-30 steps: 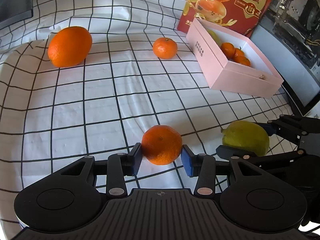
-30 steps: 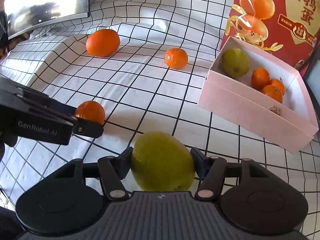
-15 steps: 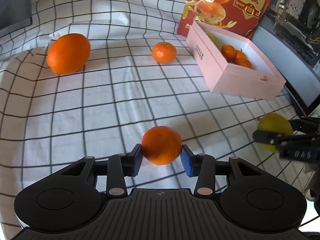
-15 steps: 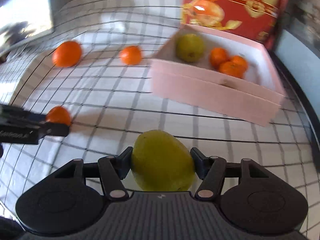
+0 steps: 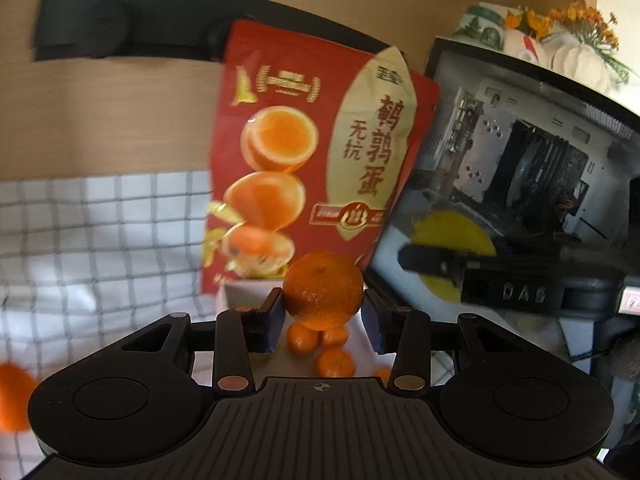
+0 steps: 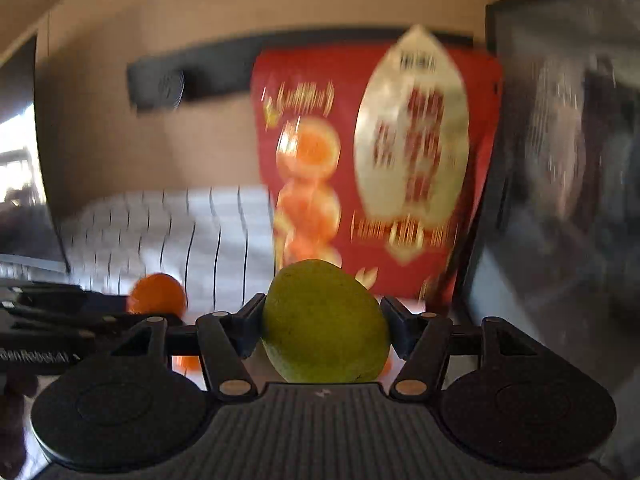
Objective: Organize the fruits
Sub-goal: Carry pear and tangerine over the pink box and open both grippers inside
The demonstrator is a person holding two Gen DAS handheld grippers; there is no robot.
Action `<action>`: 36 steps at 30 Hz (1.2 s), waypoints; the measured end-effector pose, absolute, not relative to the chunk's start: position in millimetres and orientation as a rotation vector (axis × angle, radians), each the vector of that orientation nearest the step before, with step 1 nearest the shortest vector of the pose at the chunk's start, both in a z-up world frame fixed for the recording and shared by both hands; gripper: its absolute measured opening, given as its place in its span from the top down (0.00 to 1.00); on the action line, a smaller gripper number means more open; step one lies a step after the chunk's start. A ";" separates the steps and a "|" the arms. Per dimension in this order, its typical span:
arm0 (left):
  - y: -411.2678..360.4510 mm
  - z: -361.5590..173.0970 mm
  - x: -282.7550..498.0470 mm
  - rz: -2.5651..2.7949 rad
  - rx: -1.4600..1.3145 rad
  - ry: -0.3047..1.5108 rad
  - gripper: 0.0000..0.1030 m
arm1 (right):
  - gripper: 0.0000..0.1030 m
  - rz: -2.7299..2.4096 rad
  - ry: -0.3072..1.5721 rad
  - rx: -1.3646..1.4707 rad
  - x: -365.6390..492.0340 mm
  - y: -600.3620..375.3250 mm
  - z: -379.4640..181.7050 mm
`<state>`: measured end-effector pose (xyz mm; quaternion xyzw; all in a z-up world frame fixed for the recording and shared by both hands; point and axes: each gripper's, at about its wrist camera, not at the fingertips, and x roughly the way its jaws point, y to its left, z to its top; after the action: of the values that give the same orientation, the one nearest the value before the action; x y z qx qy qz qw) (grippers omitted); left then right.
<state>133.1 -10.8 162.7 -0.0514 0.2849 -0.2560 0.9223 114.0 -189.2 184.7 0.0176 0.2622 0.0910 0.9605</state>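
My left gripper (image 5: 323,314) is shut on a small orange mandarin (image 5: 323,294), held up in the air. Just below it lie three small mandarins (image 5: 320,346) inside the pink box (image 5: 237,291), whose rim is mostly hidden by the fingers. My right gripper (image 6: 323,326) is shut on a yellow-green lemon (image 6: 320,308), also lifted. In the left wrist view that lemon (image 5: 448,232) shows to the right, level with the mandarin. The right wrist view is blurred and shows the left gripper's mandarin (image 6: 158,294) at the left.
A red snack bag (image 5: 320,152) stands right behind the box. A glass-sided computer case (image 5: 520,152) is close on the right. The checked cloth (image 5: 80,240) spreads to the left, with one big orange (image 5: 12,396) at the frame's left edge.
Both grippers rose off the cloth with their fruit and swung toward the pink box. The views tilted up from the cloth to the bag and wall.
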 end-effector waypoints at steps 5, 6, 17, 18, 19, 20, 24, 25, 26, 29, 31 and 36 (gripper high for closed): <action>-49.0 112.0 181.4 -0.494 -0.104 0.749 0.55 | 0.40 0.173 0.534 0.039 147.7 -207.1 186.9; -54.6 98.2 189.1 -0.504 -0.099 0.794 0.55 | 0.40 0.177 0.554 0.045 154.2 -210.1 179.9; -35.5 77.6 171.0 -0.411 -0.124 0.750 0.55 | 0.40 0.239 0.772 0.040 206.8 -206.8 91.9; -30.4 81.5 164.0 -0.399 -0.136 0.736 0.55 | 0.40 0.241 0.783 0.034 209.9 -203.0 86.6; -23.8 84.9 154.9 -0.378 -0.147 0.722 0.56 | 0.40 0.243 0.796 0.023 214.2 -198.8 80.9; -19.5 88.9 150.7 -0.360 -0.158 0.720 0.56 | 0.40 0.246 0.806 0.010 217.6 -195.1 75.5; 9.0 89.5 127.1 -0.283 -0.259 0.751 0.56 | 0.40 0.246 0.864 -0.023 231.4 -178.6 53.8; 17.4 88.3 120.3 -0.267 -0.275 0.754 0.56 | 0.40 0.242 0.867 -0.031 233.3 -174.6 49.3; 24.0 87.3 113.8 -0.248 -0.284 0.751 0.56 | 0.40 0.236 0.840 -0.048 232.5 -170.2 49.0; 44.9 84.1 98.9 -0.178 -0.306 0.765 0.56 | 0.40 0.244 0.834 -0.084 235.3 -158.0 48.9; 58.3 80.5 90.5 -0.138 -0.314 0.785 0.56 | 0.40 0.252 0.842 -0.099 236.6 -150.1 46.1; 88.7 73.8 73.5 -0.065 -0.354 0.810 0.56 | 0.40 0.220 0.835 -0.126 232.6 -138.5 43.0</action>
<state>73.5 88.7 73.8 -0.1713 0.3918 -0.0313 0.9034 232.6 -138.5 43.0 -0.0610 0.4045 0.1063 0.9063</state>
